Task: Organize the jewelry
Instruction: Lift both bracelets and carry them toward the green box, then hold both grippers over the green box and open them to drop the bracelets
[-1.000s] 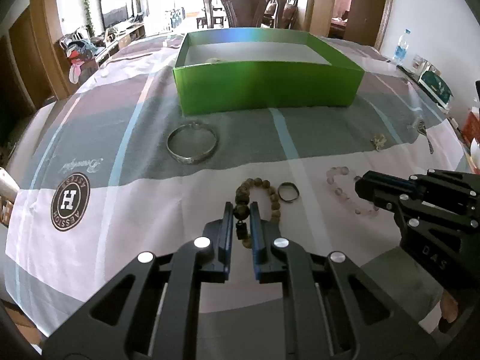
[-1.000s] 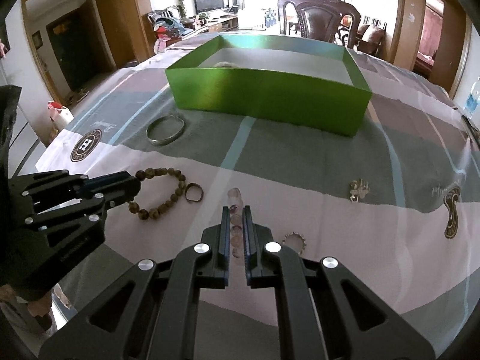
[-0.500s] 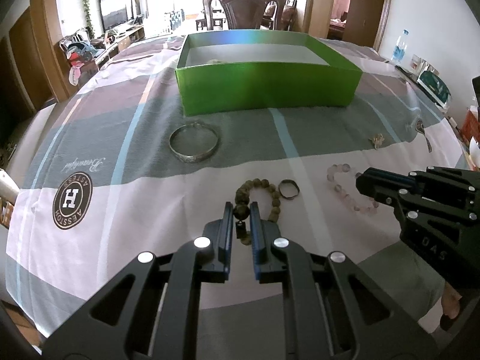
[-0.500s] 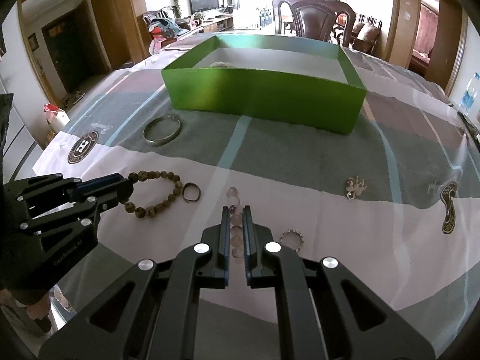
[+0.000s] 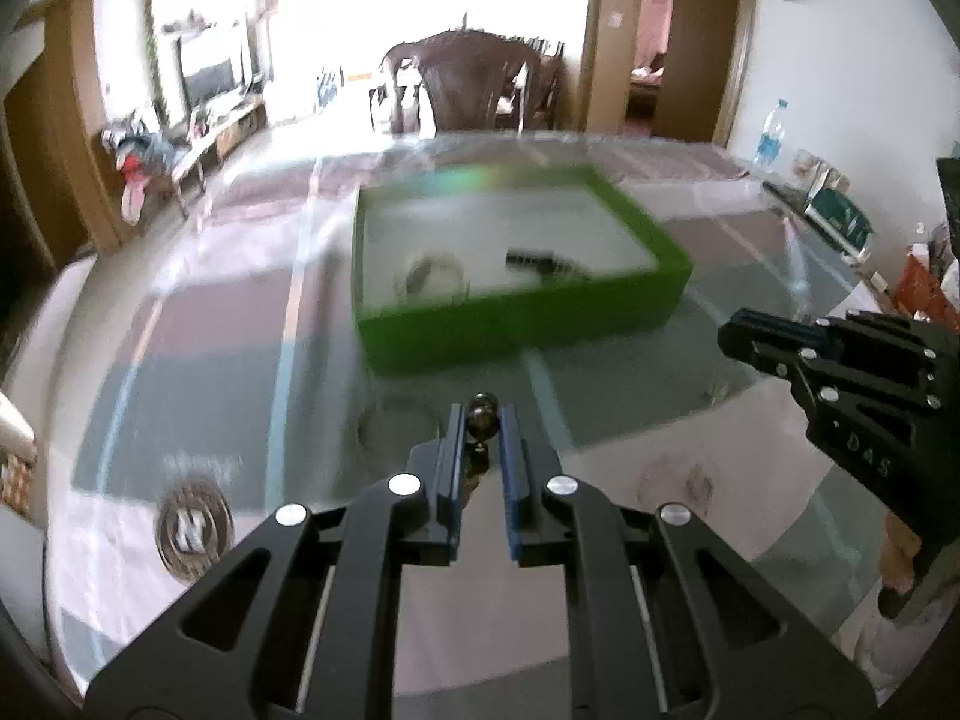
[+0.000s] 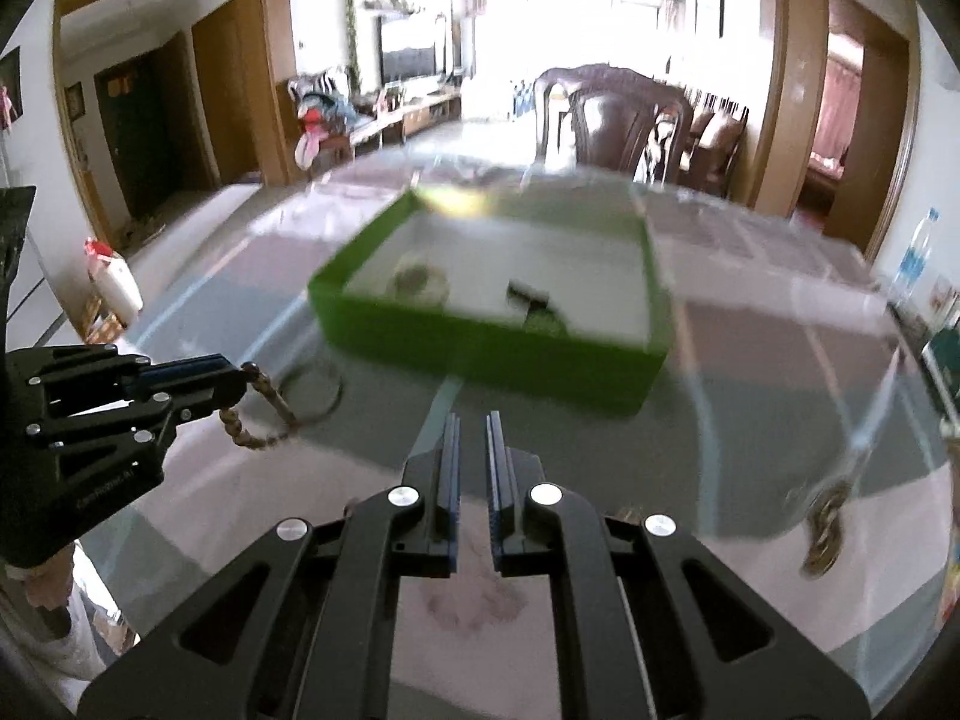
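Both tongs are clamped, the left gripper (image 5: pixel 485 420) on the bead bracelet (image 6: pixel 258 414) held above the cloth, the right gripper (image 6: pixel 472 426) on nothing visible, so carrying over the green box (image 5: pixel 522 324) and releasing seems called for.
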A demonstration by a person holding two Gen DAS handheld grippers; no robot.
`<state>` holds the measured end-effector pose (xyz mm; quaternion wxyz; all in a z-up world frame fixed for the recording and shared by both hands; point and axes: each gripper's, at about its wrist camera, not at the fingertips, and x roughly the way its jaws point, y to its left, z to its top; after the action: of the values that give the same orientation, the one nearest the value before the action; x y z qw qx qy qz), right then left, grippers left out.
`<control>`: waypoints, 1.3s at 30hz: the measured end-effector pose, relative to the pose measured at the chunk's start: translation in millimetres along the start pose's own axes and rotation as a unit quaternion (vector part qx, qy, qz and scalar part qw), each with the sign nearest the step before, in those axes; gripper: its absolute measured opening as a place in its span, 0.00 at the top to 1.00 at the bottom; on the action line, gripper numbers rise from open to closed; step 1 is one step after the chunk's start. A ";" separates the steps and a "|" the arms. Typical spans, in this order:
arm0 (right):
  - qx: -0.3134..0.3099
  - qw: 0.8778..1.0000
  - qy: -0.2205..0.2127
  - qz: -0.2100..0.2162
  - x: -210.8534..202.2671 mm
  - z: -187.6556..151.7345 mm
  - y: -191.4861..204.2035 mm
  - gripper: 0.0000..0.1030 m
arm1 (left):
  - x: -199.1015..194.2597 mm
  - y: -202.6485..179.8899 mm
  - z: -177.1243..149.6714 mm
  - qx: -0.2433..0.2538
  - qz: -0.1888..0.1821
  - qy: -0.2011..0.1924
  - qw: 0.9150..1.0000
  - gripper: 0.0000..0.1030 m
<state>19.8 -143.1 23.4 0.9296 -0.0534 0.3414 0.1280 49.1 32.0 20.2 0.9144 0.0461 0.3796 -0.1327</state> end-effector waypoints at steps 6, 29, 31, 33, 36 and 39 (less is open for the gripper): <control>0.009 1.000 -0.021 -0.008 6.1 43.7 -19.2 0.92 | -0.8 3.8 61.0 0.008 0.005 -0.031 0.999 0.89; -0.016 0.985 0.168 0.041 77.6 -77.9 -4.4 0.76 | 33.0 8.0 -9.2 -0.018 -0.034 0.054 0.998 0.89; -0.025 0.984 0.175 0.037 81.3 -81.6 -0.2 0.76 | 36.2 5.7 -15.9 -0.018 -0.036 0.062 0.997 0.89; -0.026 0.984 0.173 0.042 81.6 -81.3 2.6 0.92 | 37.6 4.9 -18.4 -0.018 -0.037 0.066 0.997 0.89; -0.020 0.986 0.157 0.051 72.5 -74.0 4.5 0.92 | 35.3 3.8 -18.2 -0.017 -0.035 0.064 0.997 0.89; -0.018 0.991 0.125 0.049 56.5 -55.2 4.0 0.92 | 28.0 2.6 -14.1 -0.013 -0.033 0.053 0.998 0.89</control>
<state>25.9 -138.2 -55.3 0.8711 -0.0687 0.4550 0.1716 59.2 31.3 -9.6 0.8886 0.0291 0.4308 -0.1551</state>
